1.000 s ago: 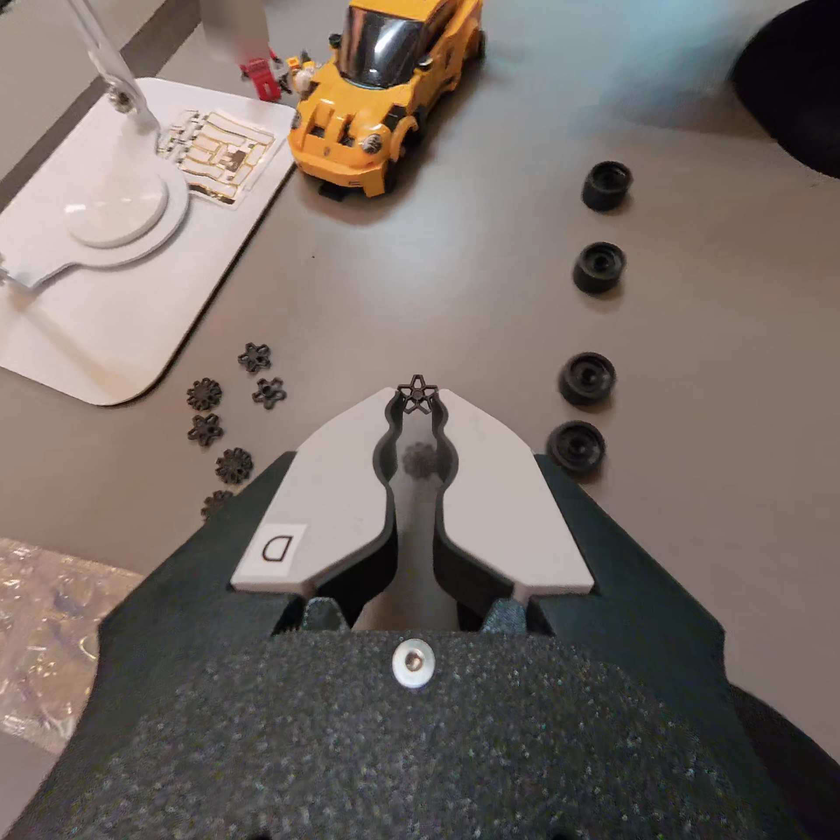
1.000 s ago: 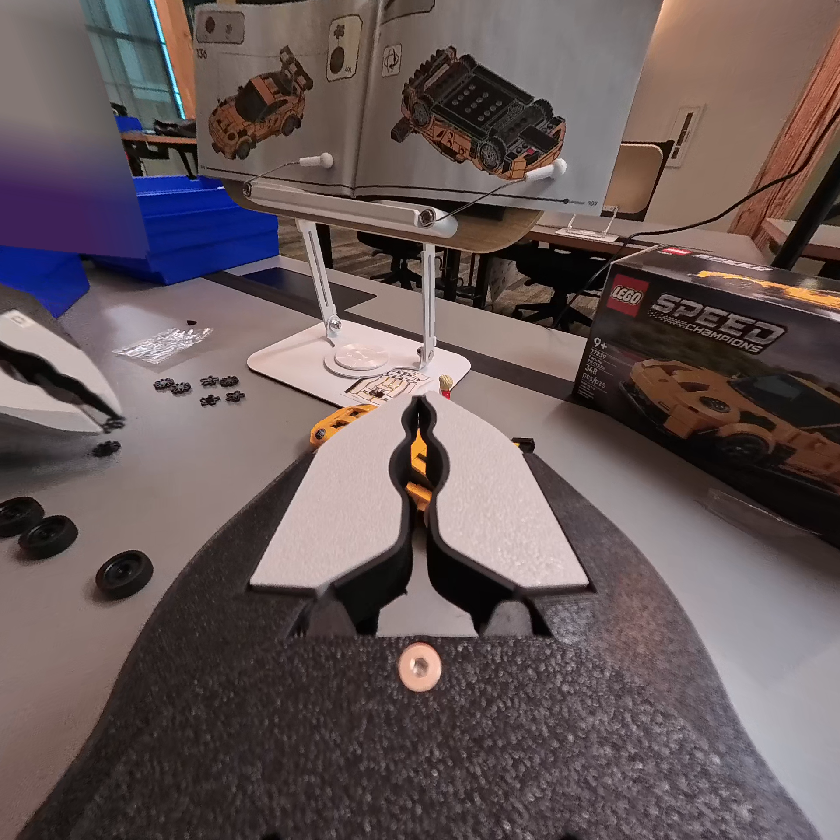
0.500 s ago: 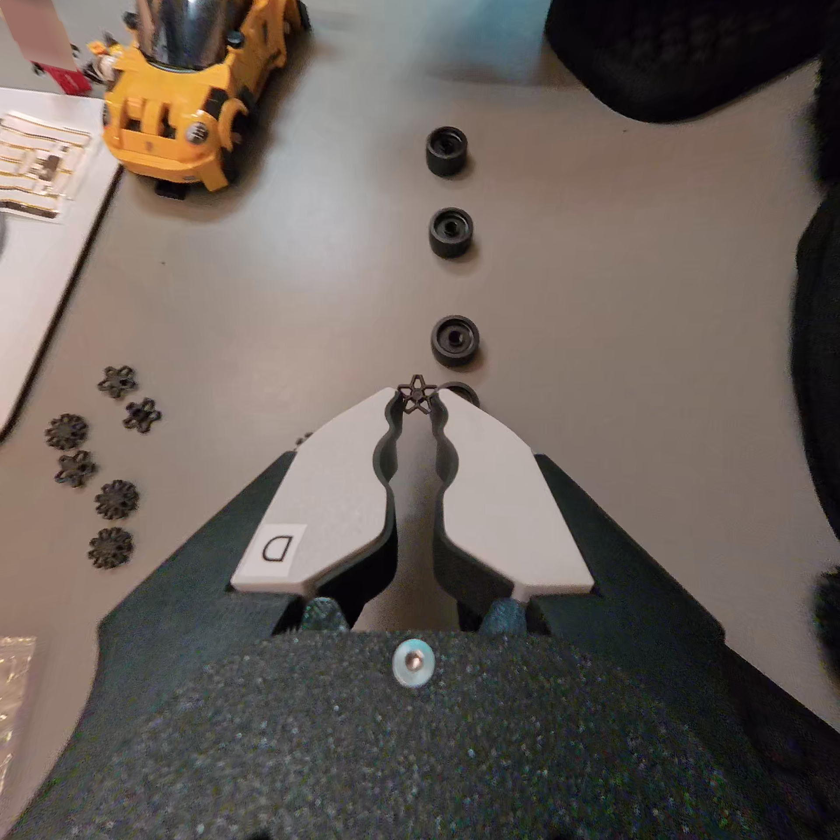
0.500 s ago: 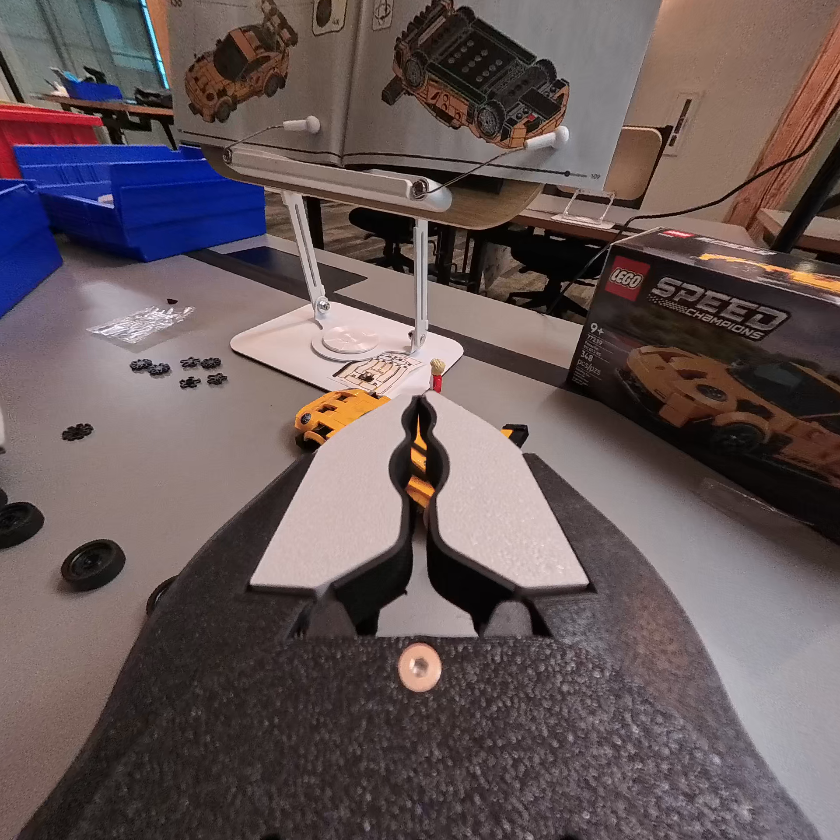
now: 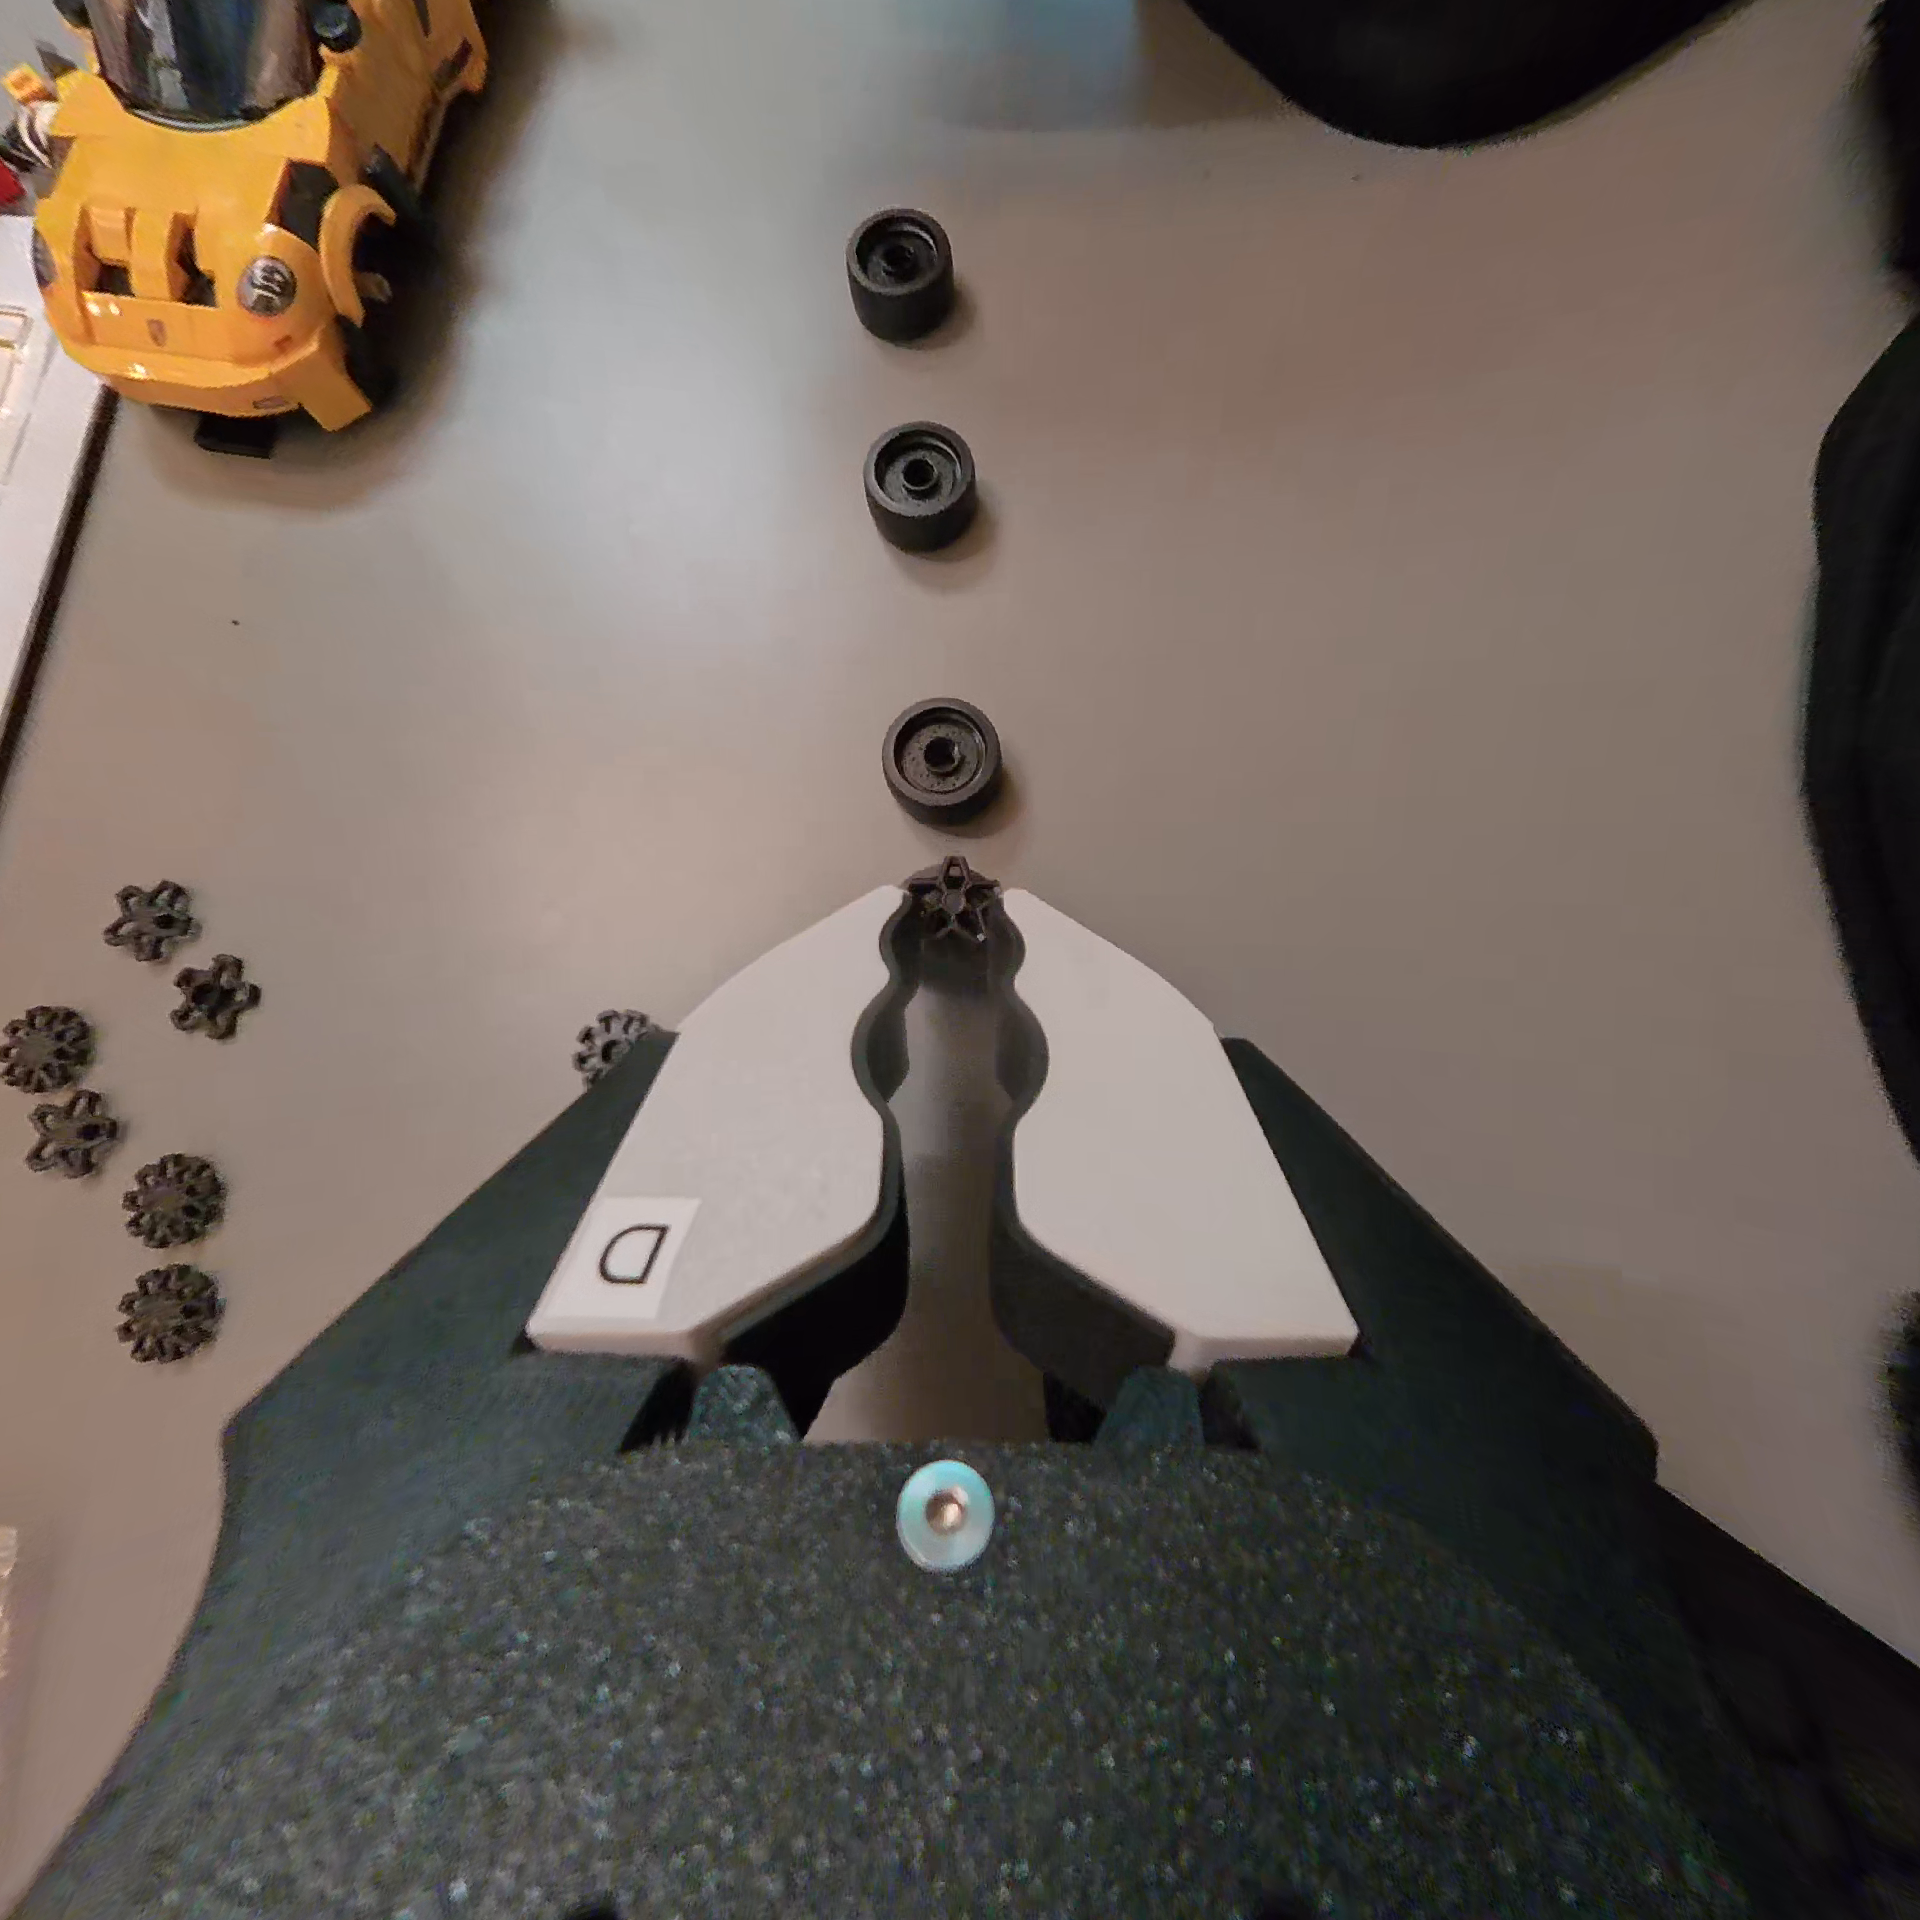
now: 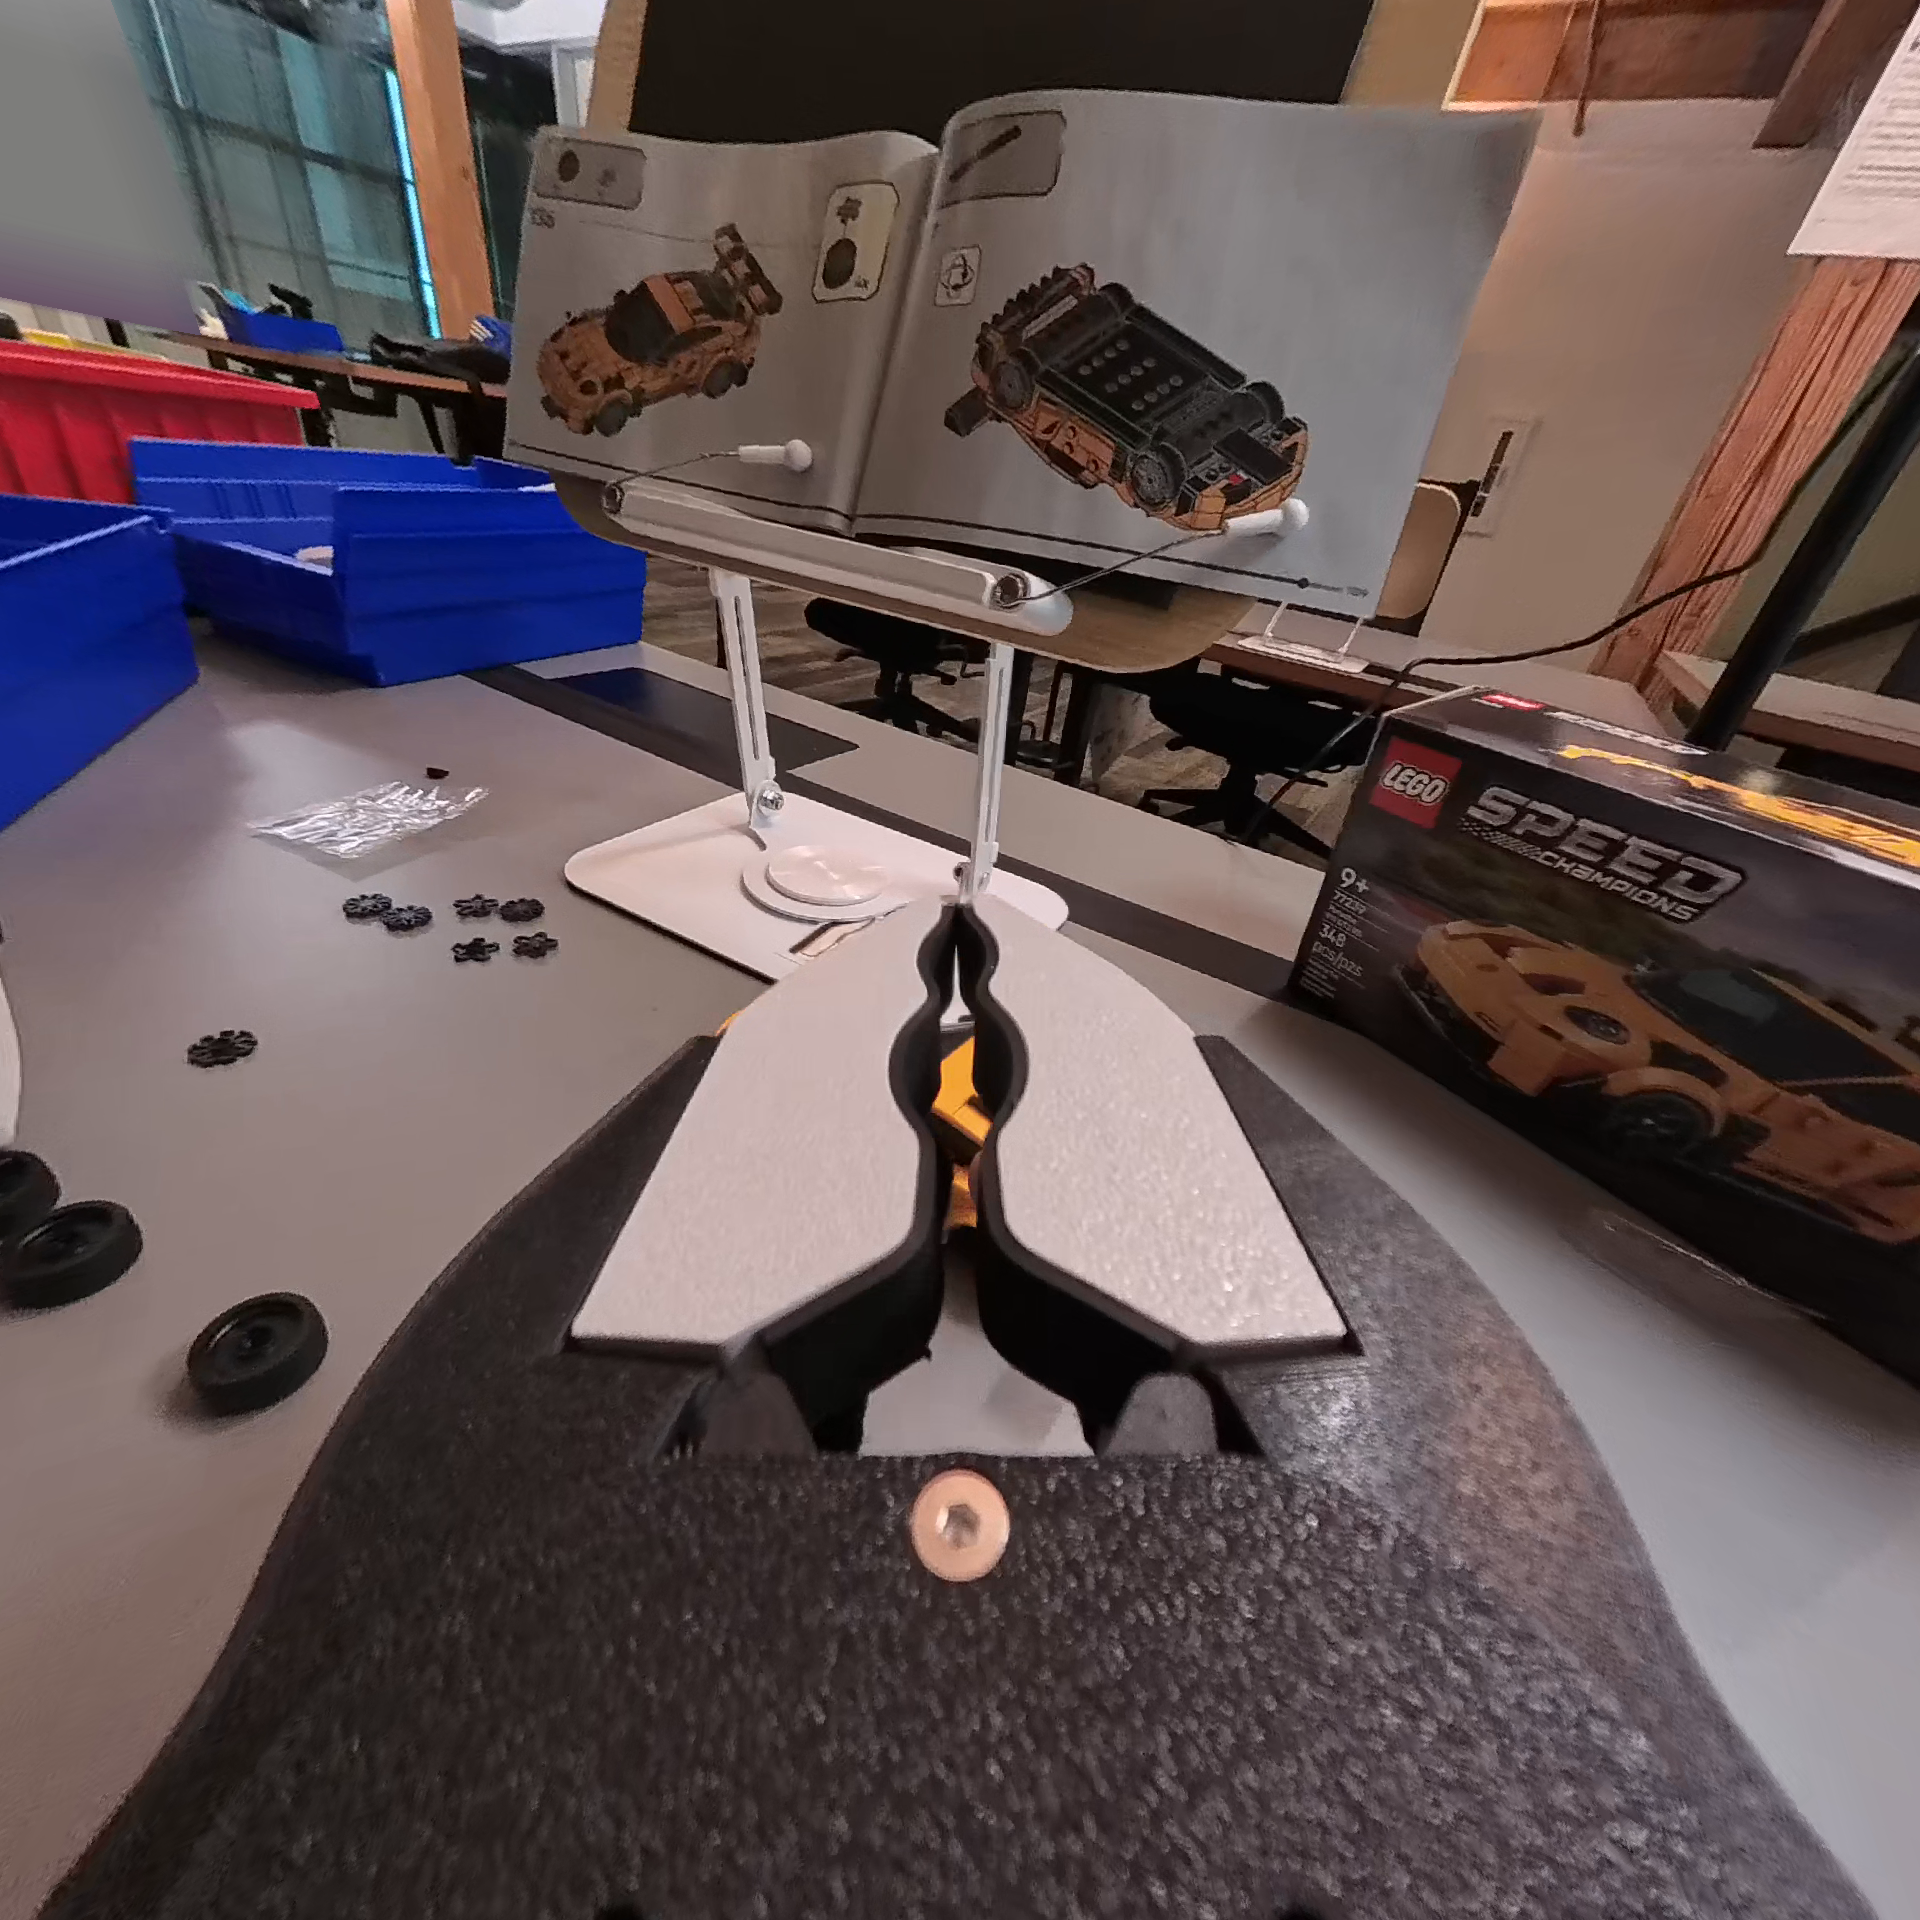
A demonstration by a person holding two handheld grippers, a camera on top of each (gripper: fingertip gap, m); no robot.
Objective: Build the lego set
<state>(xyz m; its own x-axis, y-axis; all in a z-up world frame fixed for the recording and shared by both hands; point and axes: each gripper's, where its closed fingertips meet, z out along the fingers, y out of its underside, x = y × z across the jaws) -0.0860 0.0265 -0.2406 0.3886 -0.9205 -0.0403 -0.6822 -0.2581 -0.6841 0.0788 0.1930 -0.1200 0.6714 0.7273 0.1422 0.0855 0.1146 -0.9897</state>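
Note:
My left gripper (image 5: 951, 902) is shut on a small black star-shaped rim piece (image 5: 951, 896) and holds it above the grey table. Just ahead, three black wheels (image 5: 943, 761) lie in a line running away from the tips. The yellow Lego car (image 5: 229, 208) stands at the far left, wheel-less. My right gripper (image 6: 958, 916) is shut with nothing between its tips. The car (image 6: 961, 1122) shows only through the gap between its fingers. Wheels (image 6: 258, 1351) lie to the right gripper's left.
Several loose black rim pieces (image 5: 174, 1200) lie at the left, and they also show in the right wrist view (image 6: 457, 920). A white stand (image 6: 810, 873) holds the open instruction booklet (image 6: 966, 343). The set's box (image 6: 1621, 987) stands at the right, blue bins (image 6: 395, 561) at the back left. Dark shapes (image 5: 1870, 727) fill the right edge. About 25 centimeters separates my left fingertips from my right.
My left gripper has moved right with the rim piece, lining up with the wheel row and covering the nearest wheel. The right gripper has shifted so its fingers hide most of the car.

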